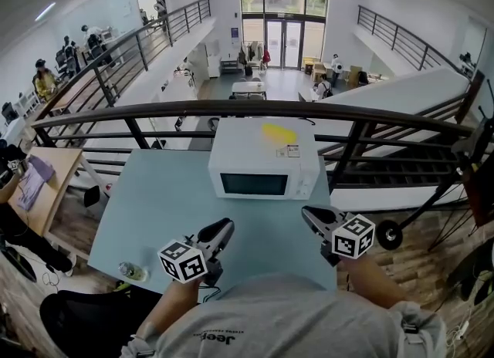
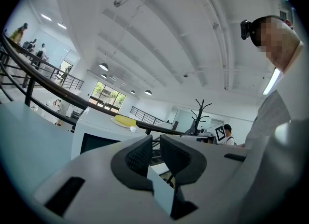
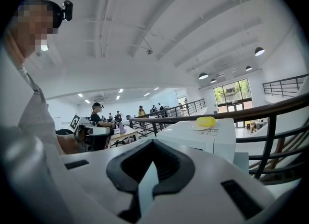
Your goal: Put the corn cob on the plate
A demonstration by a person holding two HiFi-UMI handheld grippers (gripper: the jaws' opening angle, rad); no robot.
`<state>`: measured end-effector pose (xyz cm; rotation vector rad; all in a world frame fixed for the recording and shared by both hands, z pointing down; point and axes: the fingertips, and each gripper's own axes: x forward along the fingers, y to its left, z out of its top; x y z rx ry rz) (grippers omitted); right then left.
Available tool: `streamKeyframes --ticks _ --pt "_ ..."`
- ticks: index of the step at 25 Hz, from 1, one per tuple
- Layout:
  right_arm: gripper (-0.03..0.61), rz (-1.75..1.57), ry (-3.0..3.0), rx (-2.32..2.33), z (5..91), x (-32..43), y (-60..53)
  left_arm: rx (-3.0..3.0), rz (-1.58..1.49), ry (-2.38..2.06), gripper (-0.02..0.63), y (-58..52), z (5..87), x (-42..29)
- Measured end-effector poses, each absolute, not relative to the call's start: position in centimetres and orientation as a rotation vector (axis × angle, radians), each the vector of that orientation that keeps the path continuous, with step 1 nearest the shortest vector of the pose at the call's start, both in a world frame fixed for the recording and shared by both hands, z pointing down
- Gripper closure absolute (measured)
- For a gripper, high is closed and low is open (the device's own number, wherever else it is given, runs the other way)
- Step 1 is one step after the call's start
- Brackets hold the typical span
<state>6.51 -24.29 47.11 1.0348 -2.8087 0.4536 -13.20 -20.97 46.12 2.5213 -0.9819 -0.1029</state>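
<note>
Bench [image 1: 154, 202], pale blue, is running up to a dark railing [image 1: 231, 109]. A white microwave [image 1: 264, 160] is sitting at the far edge of it with its door facing me.

Corn cob [image 1: 279, 133]: yellow, lying on top of the microwave, toward the back right of the lid. From the right gripper view I am seeing it resting on a shallow white plate [image 3: 197, 128]. The plate is hard to pick out in the head view, white on white. A small sticker [image 1: 292, 150] is sitting just in front of the cob.

Left gripper [image 1: 224, 227]: I am holding it low over the near part of the bench, pointing roughly level toward the microwave and well short of it. In its own view the fingers [image 2: 140, 156] are standing a narrow slit apart. Only background is showing through the slit, so it is carrying nothing.

Right gripper [image 1: 309, 214]: I am holding it over the near right of the bench, tipped slightly down, also well apart from the microwave. Its fingers [image 3: 169, 162] are pressed together in its own view and gripping nothing.

A clear bottle [image 1: 133, 271] is lying near the bench's near left corner, beside the left gripper's marker cube [image 1: 183, 261].
</note>
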Motion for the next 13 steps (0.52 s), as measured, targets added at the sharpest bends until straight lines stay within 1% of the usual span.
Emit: streamKeyframes --ticks 13 --pt "0.561 0.461 -2.805 1.026 47.26 6.12 -24.03 2.515 -0.099 -0.974 0.551 -20.87 46.14 -13.41"
